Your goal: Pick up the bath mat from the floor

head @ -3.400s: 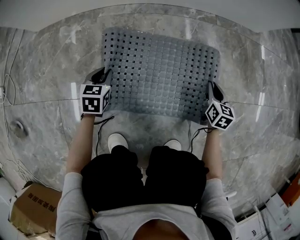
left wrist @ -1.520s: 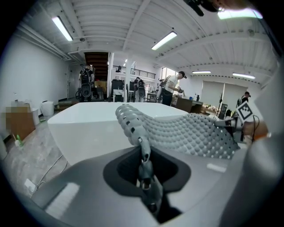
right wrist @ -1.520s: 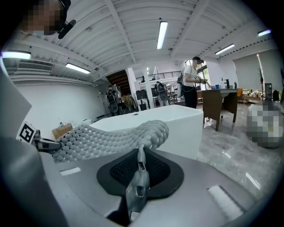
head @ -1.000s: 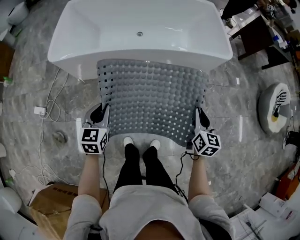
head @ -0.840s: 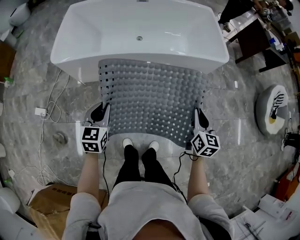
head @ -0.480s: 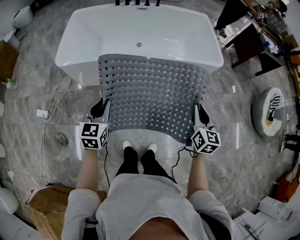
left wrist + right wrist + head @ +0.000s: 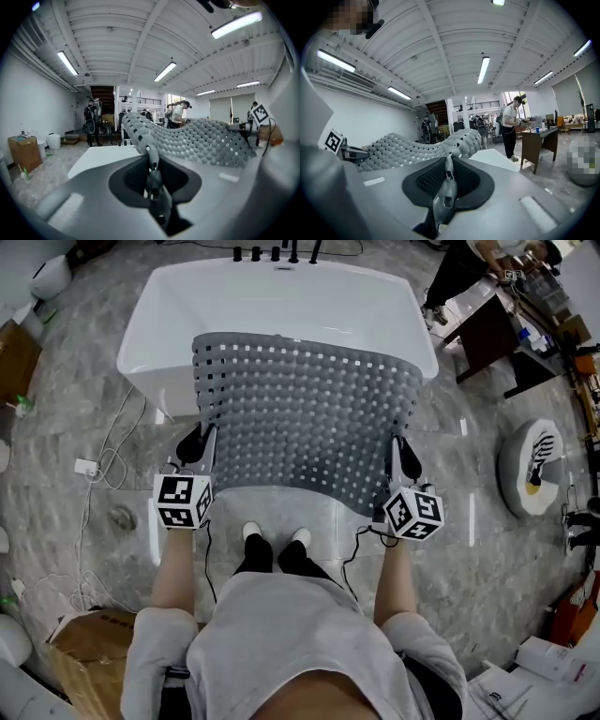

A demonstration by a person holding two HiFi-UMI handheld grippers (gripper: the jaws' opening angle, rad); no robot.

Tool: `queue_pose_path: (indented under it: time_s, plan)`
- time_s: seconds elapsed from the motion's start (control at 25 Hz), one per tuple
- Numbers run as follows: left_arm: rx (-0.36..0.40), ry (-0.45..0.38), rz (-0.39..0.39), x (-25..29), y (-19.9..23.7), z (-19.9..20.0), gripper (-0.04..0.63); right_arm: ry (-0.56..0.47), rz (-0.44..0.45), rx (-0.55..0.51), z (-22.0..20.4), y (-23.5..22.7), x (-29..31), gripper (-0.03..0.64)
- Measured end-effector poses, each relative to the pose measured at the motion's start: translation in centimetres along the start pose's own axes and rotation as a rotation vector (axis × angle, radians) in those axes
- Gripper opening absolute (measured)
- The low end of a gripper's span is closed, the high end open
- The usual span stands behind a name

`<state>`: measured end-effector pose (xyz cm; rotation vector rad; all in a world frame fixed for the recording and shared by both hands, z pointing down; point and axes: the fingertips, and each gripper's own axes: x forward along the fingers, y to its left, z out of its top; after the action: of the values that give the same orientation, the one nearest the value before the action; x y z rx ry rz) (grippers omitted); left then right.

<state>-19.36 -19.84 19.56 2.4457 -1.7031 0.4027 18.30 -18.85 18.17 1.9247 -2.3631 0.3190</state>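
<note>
The grey bath mat (image 7: 305, 413), rubbery with bumps and square holes, hangs stretched in the air in front of me, its far edge over the white bathtub (image 7: 281, 306). My left gripper (image 7: 201, 439) is shut on the mat's near left corner, my right gripper (image 7: 401, 451) on its near right corner. In the left gripper view the mat (image 7: 197, 140) runs off to the right from the pinched edge at my left gripper (image 7: 151, 165). The right gripper view shows the mat (image 7: 412, 145) running left from my right gripper (image 7: 448, 169).
Grey marble floor (image 7: 84, 418) lies all round. A cable and socket (image 7: 86, 467) trail at the left, a cardboard box (image 7: 80, 662) at the lower left. A dark table (image 7: 497, 334) and a round white device (image 7: 530, 465) stand at the right. My feet (image 7: 272, 538) are below the mat.
The mat was lifted off the floor as I stood up. Over the last second both grippers carried it higher and farther, so its far edge now overlaps the bathtub.
</note>
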Motion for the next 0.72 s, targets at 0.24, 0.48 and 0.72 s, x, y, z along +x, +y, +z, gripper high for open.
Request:
queue_pose_path:
  time_s: [0.24,0.48,0.72]
  plan:
    - [0.023,-0.050,0.017,-1.5,0.0,1.8,0.052,-0.051,0.010,-0.034,2.1,0.7,-1.1,0.046]
    - [0.047,-0.108,0.030,-2.6,0.1,4.3,0.052,-0.100,0.017,-0.064,4.6,1.4,-1.6,0.046]
    - [0.062,-0.163,0.047,-3.5,0.7,6.2,0.052,-0.147,0.022,-0.089,6.6,2.0,-2.1,0.047]
